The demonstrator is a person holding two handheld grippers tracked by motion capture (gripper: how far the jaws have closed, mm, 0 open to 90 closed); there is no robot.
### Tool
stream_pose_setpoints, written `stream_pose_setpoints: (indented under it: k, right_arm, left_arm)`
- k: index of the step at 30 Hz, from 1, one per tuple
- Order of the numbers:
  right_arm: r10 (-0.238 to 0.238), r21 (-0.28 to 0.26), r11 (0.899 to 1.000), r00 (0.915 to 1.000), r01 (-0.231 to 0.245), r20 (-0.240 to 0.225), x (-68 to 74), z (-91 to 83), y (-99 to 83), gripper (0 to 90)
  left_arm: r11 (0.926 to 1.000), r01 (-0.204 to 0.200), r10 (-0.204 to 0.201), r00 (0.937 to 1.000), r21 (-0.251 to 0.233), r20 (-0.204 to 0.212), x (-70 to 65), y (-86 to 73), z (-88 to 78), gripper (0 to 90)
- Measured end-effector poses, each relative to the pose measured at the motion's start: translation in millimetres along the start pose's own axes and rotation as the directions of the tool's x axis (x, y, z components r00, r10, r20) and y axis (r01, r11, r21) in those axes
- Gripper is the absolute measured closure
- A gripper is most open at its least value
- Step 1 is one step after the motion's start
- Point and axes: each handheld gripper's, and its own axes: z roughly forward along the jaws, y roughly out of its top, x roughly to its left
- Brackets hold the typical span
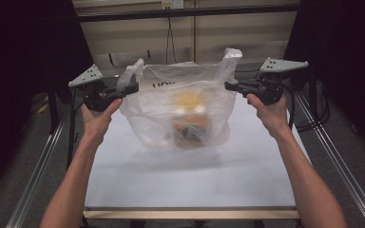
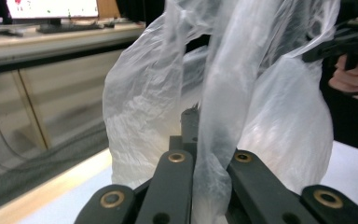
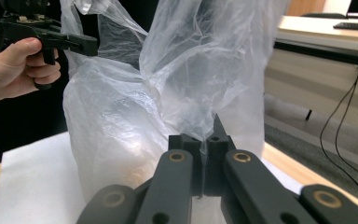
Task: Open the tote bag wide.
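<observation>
Translucent plastic made up the bag (image 1: 180, 109), which sat in the middle of the high view, its base on the white table (image 1: 190, 180) and its mouth turned upward. Bare tabletop lay in front of it toward the lower edge of the frame, and narrower strips at either side. Beyond the table's left and right edges ran metal rails (image 1: 33, 175), with dark floor and black curtains (image 1: 19, 71) farther out. A pale panelled wall (image 1: 247, 38) closed off the upper part of the frame behind the bag.

The bag's long axis ran across the frame, stretched between its two handles (image 1: 231, 59), one at upper left and one at upper right, both rising above the body. Inside, blurred orange and yellow contents (image 1: 188, 123) sat low in the centre; what they were could not be told.

The left gripper (image 1: 132, 88) stood at the middle left of the high view, its jaws pointing right toward the bag and clamped on the left handle; in the left gripper view a twisted strip of plastic ran down between the two black jaws. The right gripper (image 1: 230, 86) mirrored it at the middle right, jaws pointing left and clamped on the right handle; in the right gripper view the jaws met on a thin fold of film.

Both forearms came up from the bottom corners and angled inward, wrists level, each hand (image 1: 100, 116) wrapped around its gripper's body just below the grey plate (image 1: 88, 76).
</observation>
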Motion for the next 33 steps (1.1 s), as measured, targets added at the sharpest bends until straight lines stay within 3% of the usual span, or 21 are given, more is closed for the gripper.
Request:
stream_pose_setpoints:
  k: [16,23,26,31,33]
  right_arm:
    - [0.025,0.030,0.999,0.9996,-0.025,-0.015,0.3,-3.1,-37.2,90.0]
    - [0.028,0.078,0.997,0.9995,-0.026,-0.017,-0.7,5.0,-53.4,90.0]
    - [0.043,0.099,0.994,0.9991,-0.042,-0.005,-4.4,7.9,-64.3,90.0]
    - [0.060,0.137,0.989,0.9982,-0.059,-0.005,-8.5,12.6,-82.2,90.0]
    - [0.064,0.146,0.987,0.9979,-0.063,-0.005,-8.8,14.1,-88.1,90.0]
  left_arm:
    - [0.9971,0.013,-0.012,0.9999,0.075,-0.005,3.1,-40.9,4.5,90.0]
    - [0.9891,0.007,-0.005,0.9998,0.147,-0.017,3.6,-58.2,10.3,90.0]
    - [0.9877,0.016,-0.015,0.9998,0.156,-0.011,4.0,-64.9,15.0,90.0]
    - [0.9764,0.015,-0.013,0.9998,0.215,-0.013,6.2,-79.4,22.9,90.0]
    - [0.9751,0.028,-0.027,0.9996,0.220,-0.009,6.3,-85.8,25.4,90.0]
